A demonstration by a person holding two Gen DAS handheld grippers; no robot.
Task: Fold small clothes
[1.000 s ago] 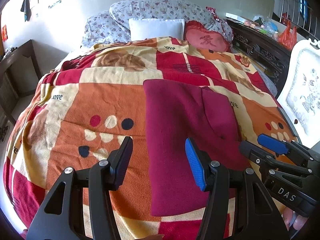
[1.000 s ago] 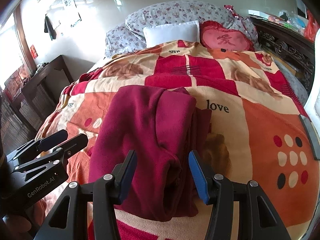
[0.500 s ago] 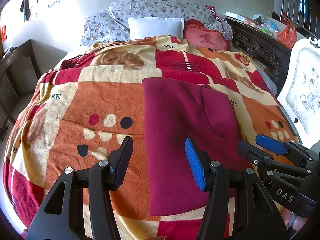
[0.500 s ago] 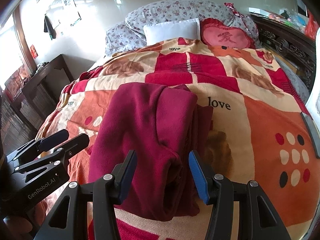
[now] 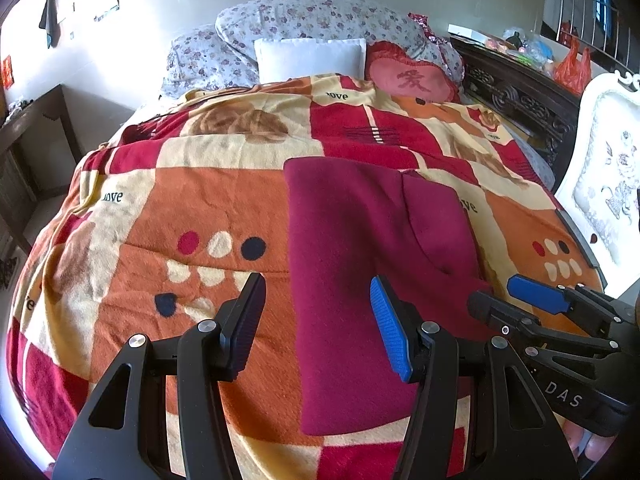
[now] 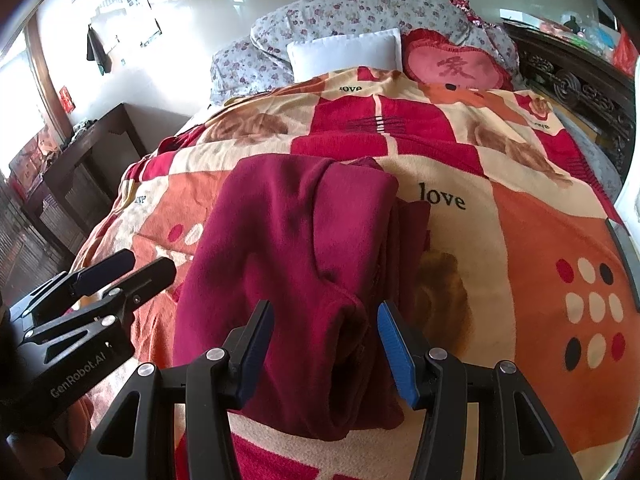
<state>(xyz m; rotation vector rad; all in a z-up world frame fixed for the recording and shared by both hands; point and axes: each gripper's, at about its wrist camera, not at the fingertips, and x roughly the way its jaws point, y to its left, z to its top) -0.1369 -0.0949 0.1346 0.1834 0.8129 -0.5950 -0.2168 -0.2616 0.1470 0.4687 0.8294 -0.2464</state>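
Lying folded, maroon garment [image 5: 360, 264] (blanket [image 5: 132, 248] bare leftward), edges free.

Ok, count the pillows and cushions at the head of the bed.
4: two floral pillows stacked at the back, a white pillow in front of them, a red cushion to its right. Others may hide behind them.

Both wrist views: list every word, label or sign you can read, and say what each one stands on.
"love": printed several times on the patchwork blanket.
"DAS": on the body of the right gripper.
"GenRobot.AI": on the body of the left gripper.
One red Chinese character: on the heart-shaped cushion; I cannot read it with certainty.
Wall poster and red wall sticker: too small to read.
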